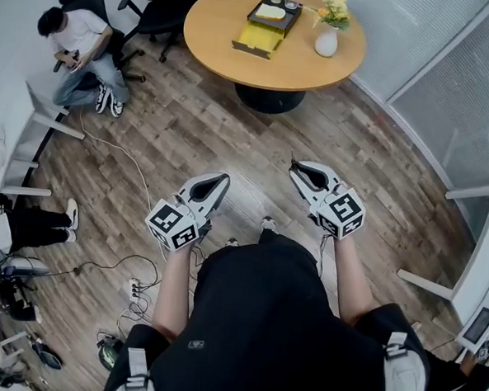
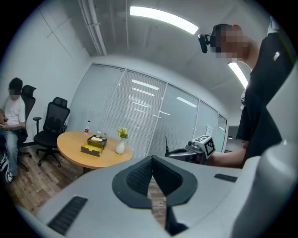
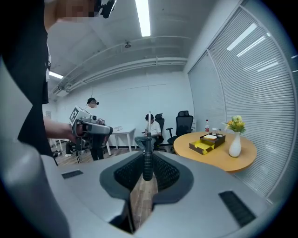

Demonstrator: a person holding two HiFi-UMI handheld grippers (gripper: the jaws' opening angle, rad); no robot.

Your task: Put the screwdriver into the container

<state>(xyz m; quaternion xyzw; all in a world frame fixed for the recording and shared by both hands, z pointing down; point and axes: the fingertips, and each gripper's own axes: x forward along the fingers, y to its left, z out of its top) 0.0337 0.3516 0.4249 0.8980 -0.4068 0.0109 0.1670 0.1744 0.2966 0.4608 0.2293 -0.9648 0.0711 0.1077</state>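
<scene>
A screwdriver (image 3: 147, 160) with a black ribbed handle and a thin metal shaft stands upright between the jaws of my right gripper (image 3: 147, 155), which is shut on it. In the head view the right gripper (image 1: 299, 172) hangs over the wood floor, the shaft tip (image 1: 292, 162) poking out of it. My left gripper (image 1: 222, 181) is beside it, shut with nothing between its pads (image 2: 139, 174). The container, a yellow and black open box (image 1: 267, 27), lies on the round table far ahead; it also shows in both gripper views (image 2: 94, 145) (image 3: 207, 142).
The round wooden table (image 1: 230, 20) also carries a white vase with flowers (image 1: 327, 40) and small cups. A seated person (image 1: 80, 48) and black office chairs (image 1: 161, 4) are at the far left. Cables and a power strip (image 1: 131, 288) lie on the floor; white desks stand left and right.
</scene>
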